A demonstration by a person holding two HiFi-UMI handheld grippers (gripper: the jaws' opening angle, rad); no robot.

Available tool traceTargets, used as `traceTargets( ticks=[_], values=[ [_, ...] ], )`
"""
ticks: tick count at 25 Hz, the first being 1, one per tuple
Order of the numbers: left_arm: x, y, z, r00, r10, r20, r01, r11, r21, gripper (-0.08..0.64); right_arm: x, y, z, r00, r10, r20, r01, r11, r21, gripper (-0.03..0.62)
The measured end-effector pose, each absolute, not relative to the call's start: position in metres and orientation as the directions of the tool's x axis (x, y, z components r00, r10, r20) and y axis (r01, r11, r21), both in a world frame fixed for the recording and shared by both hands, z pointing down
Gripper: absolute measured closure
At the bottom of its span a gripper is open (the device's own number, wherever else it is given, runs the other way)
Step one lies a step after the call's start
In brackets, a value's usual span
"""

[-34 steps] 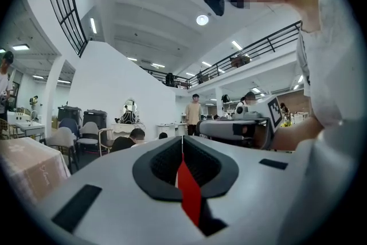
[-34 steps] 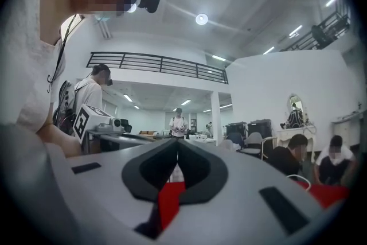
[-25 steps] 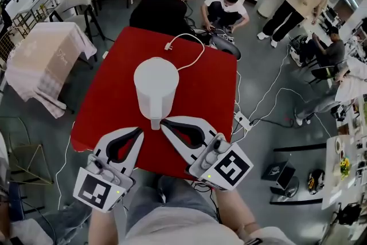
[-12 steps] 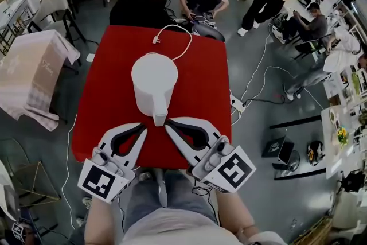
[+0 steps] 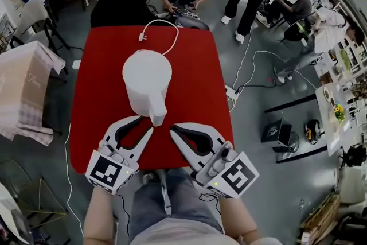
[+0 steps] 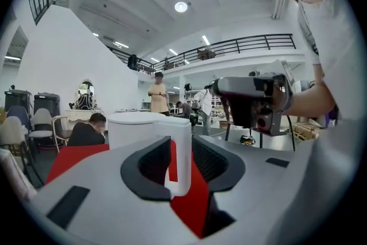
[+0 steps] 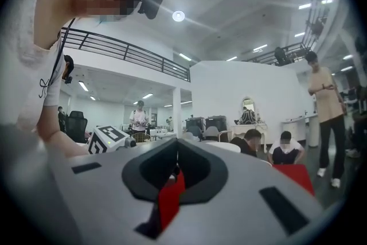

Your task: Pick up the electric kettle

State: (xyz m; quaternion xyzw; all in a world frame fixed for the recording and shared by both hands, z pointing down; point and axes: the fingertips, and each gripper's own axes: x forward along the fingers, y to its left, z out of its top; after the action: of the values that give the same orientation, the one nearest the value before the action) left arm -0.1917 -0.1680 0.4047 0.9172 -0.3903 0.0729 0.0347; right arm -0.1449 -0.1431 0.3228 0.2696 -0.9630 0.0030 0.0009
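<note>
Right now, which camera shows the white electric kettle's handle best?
The left gripper view: the white kettle's handle stands close and upright between the left hand-held gripper's jaws, which have just been opening. The head view shows it only as a short stub from above; the right gripper view does not show it.
</note>
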Motion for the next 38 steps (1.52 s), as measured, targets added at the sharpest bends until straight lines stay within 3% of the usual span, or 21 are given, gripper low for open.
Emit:
traceTargets(
  ticks=[13,38],
  values=[
    [-0.163,-0.193,0.452,0.751,-0.633,0.19,-0.64,-0.768,-0.027,0.437,-0.139,-0.137,0.355,-0.817,-0.574,0.058,-0.576,0.816,-0.038,0.584],
    [-0.12,-0.219,0.467,0.745,-0.646,0.17,-0.654,-0.757,-0.012,0.444,-0.119,-0.138,0.377,-0.799,-0.595,0.093,-0.601,0.797,-0.062,0.584]
  ],
)
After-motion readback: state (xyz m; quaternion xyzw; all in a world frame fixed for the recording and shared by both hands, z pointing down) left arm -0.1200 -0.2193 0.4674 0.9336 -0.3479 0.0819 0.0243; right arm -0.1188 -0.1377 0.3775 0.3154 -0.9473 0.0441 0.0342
